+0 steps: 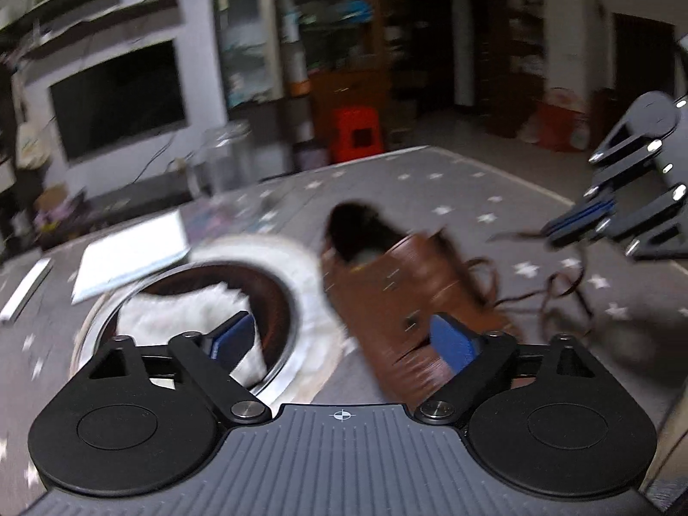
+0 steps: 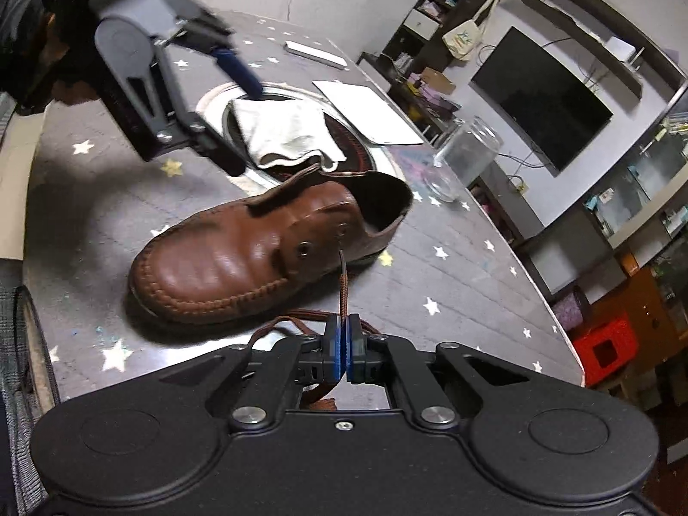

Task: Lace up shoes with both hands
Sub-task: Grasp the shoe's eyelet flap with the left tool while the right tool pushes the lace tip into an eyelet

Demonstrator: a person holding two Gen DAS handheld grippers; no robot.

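Now right gripper (image 2: pixel 342 346) pinches the brown lace (image 2: pixel 343 286) near its tip, jaws closed on it. Brown shoe (image 2: pixel 258 249) sits mid-table, toe toward 8 o'clock in the right wrist view; lace tip points at the rear eyelet (image 2: pixel 342 229), 12 o'clock from the pads. Left gripper (image 1: pixel 344 339) hovers wide open, empty, above the shoe. Best move, as I judge: steady the shoe with the left, feed the tip straight into the eyelet

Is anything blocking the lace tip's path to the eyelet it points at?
Nothing visible. The right gripper pinches the lace; its tip sits just short of the rear eyelet on the shoe.
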